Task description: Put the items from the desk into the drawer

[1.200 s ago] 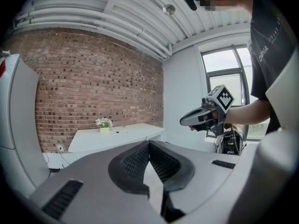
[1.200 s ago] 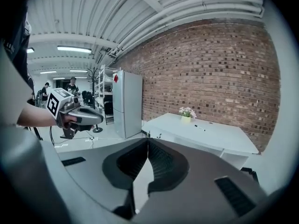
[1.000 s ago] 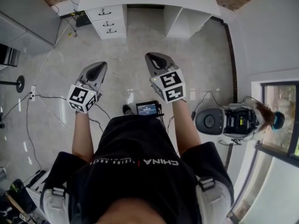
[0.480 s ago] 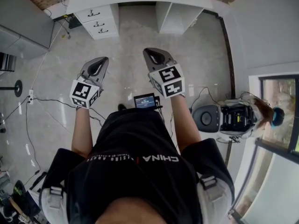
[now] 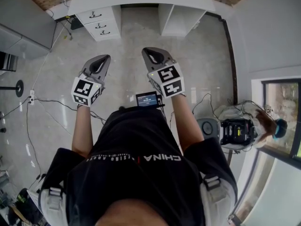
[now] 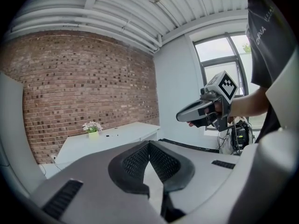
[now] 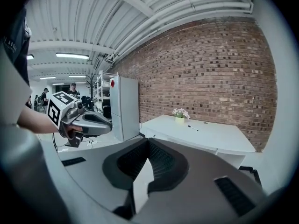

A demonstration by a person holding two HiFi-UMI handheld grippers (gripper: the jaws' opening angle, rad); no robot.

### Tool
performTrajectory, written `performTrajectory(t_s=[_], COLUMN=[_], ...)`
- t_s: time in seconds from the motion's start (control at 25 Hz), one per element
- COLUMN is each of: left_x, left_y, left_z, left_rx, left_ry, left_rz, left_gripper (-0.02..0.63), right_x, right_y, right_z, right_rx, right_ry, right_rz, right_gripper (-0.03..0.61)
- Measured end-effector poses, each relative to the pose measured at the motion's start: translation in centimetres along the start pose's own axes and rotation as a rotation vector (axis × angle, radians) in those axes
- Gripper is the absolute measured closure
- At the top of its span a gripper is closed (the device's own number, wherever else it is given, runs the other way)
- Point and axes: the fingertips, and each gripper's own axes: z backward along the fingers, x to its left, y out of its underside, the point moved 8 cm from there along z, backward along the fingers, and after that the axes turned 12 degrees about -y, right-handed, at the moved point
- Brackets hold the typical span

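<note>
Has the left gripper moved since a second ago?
Yes. The left gripper has come closer to the desk drawers, moving up the head view.

An office-like lab workspace: a red brick wall (image 7: 210, 64) runs along the far side, with a white desk (image 7: 201, 134) against it and a drawer unit (image 5: 99, 22) under its left end. Cables (image 5: 47, 100) trail over the pale glossy floor (image 5: 127, 41). Strip lights (image 7: 72, 56) hang overhead, shelving (image 7: 105, 92) stands far left, and a large window (image 6: 219, 59) is on the right.

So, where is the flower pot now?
The flower pot stands on the white desk by the brick wall, left of a pen, in the right gripper view.
</note>
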Motion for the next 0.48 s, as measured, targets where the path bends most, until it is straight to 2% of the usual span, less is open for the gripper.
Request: performTrajectory(t_s=[0.12,0.28,0.48], left_x=[0.1,-2.3,-3.2], left_y=[-0.3,-1.4,-2.0], left_z=[-0.6,3.3,4.3], left_rx=[-0.016,-0.053,-0.050], left_ry=[0.005,0.022,0.033], left_rz=[-0.008,-0.035,-0.051], left_gripper=[0.601,0.601,0.601], right_x=[-0.7,3.1,3.9], right_y=[-0.4,-0.8,-0.9], right_z=[-0.6,2.6,3.7], right_rx=[0.009,0.001,0.008], right_ry=[-0.005,0.008,0.009], right_rz=[0.006,0.022,0.028], right_gripper=[0.563,0.563,0.563])
